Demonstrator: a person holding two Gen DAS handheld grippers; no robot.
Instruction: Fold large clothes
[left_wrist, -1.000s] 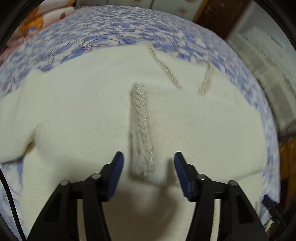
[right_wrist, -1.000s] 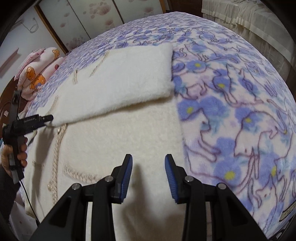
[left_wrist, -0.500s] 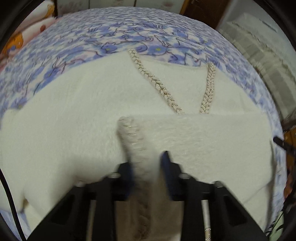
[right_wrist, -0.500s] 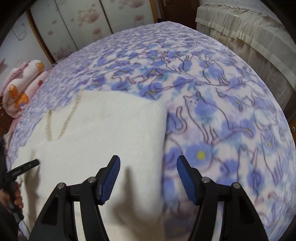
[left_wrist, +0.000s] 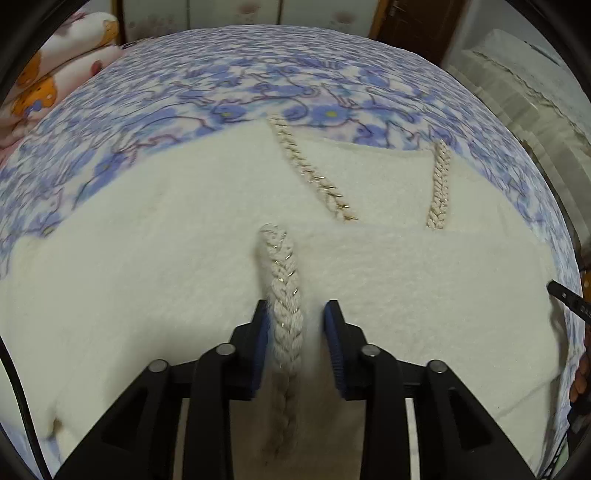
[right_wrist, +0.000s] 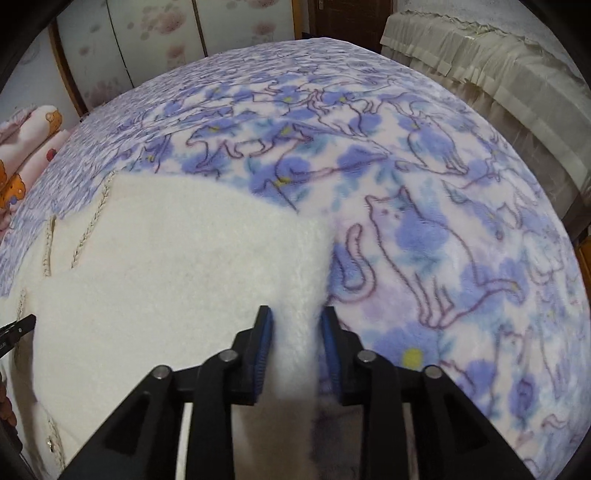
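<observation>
a bed covered by a blanket (right_wrist: 424, 206) printed with blue flowers and outlined cats fills both views; behind it stand sliding doors with a faint pink floral pattern (right_wrist: 147, 48) and a dark wooden door (left_wrist: 417, 26), with a stack of pink bedding bearing orange bears (left_wrist: 55, 81) at the far left corner and a cream pleated cover (right_wrist: 491, 62) over furniture to the right of the bed. a cream fleece garment (left_wrist: 147, 266) lies spread on the blanket, one sleeve folded across its body, and two lines of braided trim (left_wrist: 314, 173) run down from the neckline. the left gripper (left_wrist: 295, 325) points steeply down at the garment, its blue pads (left_wrist: 263, 332) on either side of the braided cuff (left_wrist: 284, 291) at the end of the folded sleeve; its jaws have just been opening a little, the left pad lies against the braid, and a gap shows beside the right pad. the right gripper (right_wrist: 295, 328) also tilts steeply down, at the garment's right edge where fleece meets blanket; its jaws have just been closing, and a raised ridge of fleece (right_wrist: 295, 350) fills the space between the pads, pinched there. in the left wrist view the tip of the other gripper and part of a hand (left_wrist: 581, 373) show at the right edge.
</observation>
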